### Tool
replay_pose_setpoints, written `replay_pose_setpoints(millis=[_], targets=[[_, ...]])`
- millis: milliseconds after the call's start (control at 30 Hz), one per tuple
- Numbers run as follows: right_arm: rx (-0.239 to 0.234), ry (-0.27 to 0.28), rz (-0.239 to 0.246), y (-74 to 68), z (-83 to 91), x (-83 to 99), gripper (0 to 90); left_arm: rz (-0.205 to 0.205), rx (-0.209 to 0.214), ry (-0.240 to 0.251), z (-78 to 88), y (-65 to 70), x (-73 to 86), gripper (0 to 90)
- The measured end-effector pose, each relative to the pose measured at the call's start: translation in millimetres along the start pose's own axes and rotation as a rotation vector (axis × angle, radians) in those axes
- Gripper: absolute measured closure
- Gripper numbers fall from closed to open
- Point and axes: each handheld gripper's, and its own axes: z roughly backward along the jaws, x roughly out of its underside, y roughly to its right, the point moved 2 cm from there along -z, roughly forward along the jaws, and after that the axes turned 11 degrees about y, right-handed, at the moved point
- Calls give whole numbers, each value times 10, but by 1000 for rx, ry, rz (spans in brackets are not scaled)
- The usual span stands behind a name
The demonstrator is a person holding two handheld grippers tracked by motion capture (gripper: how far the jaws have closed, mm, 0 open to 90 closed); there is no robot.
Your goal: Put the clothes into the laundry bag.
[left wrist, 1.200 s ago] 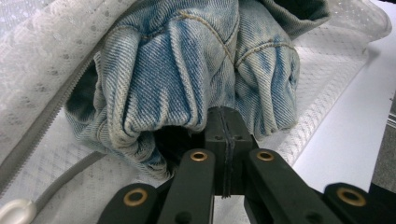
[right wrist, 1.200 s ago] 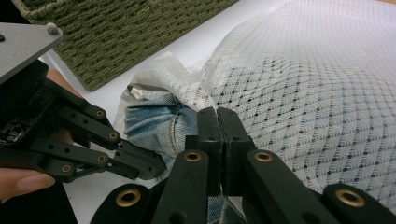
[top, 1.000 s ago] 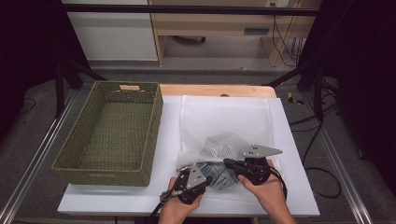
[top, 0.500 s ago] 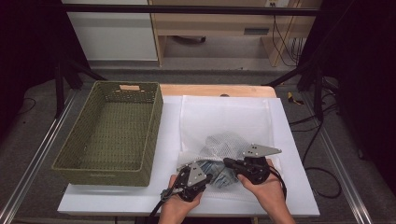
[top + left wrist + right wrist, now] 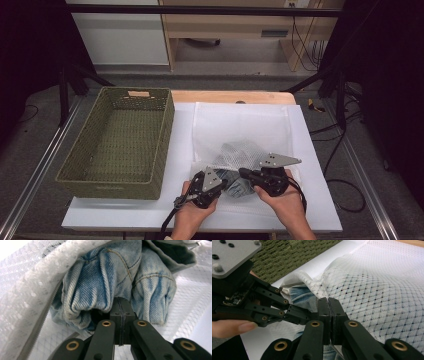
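Denim jeans [image 5: 235, 184] sit bunched at the near mouth of the white mesh bag [image 5: 240, 131], right of the basket [image 5: 120, 140]. Little has shifted: left gripper [image 5: 222, 181] and right gripper [image 5: 245, 173] stay pinched shut against the cloth, so the stuffing looks stalled.

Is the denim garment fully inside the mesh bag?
No. Bunched denim bulges past the mesh bag's open zipper edge.

The jeans [image 5: 105, 277] are faded blue denim, coarse and ribbed, inside a white mesh laundry bag [image 5: 382, 290] of fine diamond-pattern netting. The basket [image 5: 120, 140] is matt green wicker; the left gripper [image 5: 222, 188] has matt black plastic fingers [image 5: 122, 312] with brass-coloured rivets and a dull grey metal plate.
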Motion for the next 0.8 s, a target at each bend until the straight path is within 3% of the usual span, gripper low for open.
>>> replay_pose_setpoints(millis=[267, 800], targets=[[1, -1, 0, 18, -9, -1, 893, -5, -15, -5, -60, -39, -24, 900], [1, -4, 4, 2, -36, -12, 894, 30, -65, 14, -163, -213, -86, 900]])
